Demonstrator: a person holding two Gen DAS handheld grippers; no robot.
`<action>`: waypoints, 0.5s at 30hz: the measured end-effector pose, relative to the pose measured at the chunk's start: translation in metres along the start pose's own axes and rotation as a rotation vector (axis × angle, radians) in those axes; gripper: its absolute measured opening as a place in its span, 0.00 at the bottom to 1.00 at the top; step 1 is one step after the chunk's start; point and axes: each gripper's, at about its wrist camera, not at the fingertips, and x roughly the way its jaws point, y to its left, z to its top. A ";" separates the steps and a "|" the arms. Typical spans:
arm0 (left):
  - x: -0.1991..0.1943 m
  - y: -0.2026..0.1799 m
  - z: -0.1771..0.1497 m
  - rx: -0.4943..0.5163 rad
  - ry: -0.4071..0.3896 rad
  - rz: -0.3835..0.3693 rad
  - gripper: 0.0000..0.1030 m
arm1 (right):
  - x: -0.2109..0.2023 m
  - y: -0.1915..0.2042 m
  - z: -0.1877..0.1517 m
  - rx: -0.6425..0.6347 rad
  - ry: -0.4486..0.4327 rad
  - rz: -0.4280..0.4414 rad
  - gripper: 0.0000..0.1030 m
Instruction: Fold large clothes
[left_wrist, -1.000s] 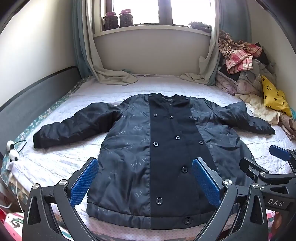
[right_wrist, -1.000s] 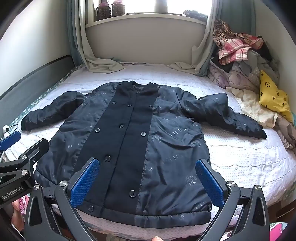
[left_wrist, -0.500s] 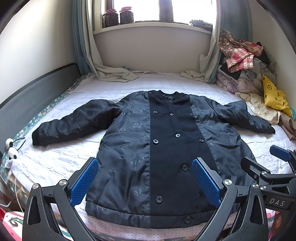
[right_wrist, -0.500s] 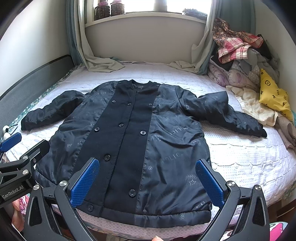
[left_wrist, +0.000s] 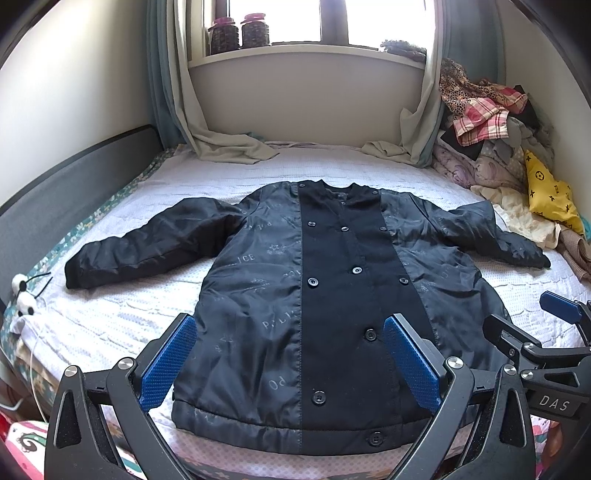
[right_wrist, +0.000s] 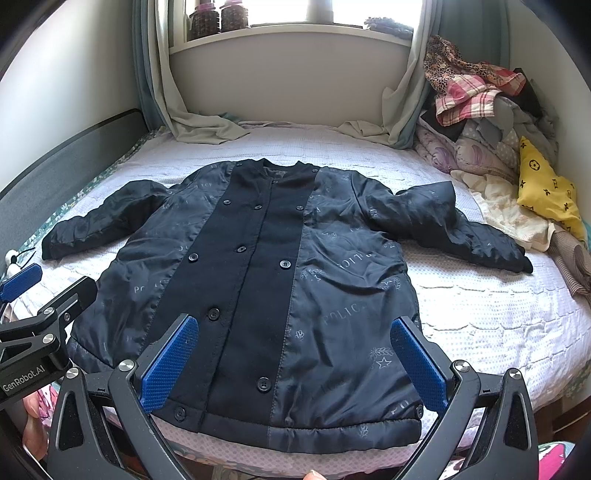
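Observation:
A dark navy padded coat (left_wrist: 295, 302) with a black buttoned front panel lies flat, face up, on the bed, both sleeves spread sideways; it also shows in the right wrist view (right_wrist: 273, 280). My left gripper (left_wrist: 291, 360) is open and empty, above the coat's hem on its left half. My right gripper (right_wrist: 295, 363) is open and empty, above the hem on the right half. Each gripper shows at the edge of the other's view: the right gripper (left_wrist: 535, 332) and the left gripper (right_wrist: 48, 291).
The bed (left_wrist: 110, 314) has a white quilted cover. A heap of clothes (left_wrist: 491, 122) and a yellow cushion (left_wrist: 550, 192) sit at the right. Curtains (left_wrist: 229, 144) drape onto the far end below the window sill. A dark headboard (left_wrist: 55, 192) runs along the left.
Both grippers have lifted and tilted slightly, so the coat sits a little lower and farther in each view. The coat has not moved. Both stay open.

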 end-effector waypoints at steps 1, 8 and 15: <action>0.000 0.000 0.000 0.000 0.000 0.000 1.00 | 0.000 0.000 0.000 0.000 0.000 0.000 1.00; 0.001 0.005 0.001 -0.013 0.004 0.003 1.00 | 0.000 0.000 0.000 0.001 0.001 0.000 1.00; 0.001 0.011 0.003 -0.046 0.033 -0.001 1.00 | 0.000 0.000 0.001 0.000 0.000 0.003 1.00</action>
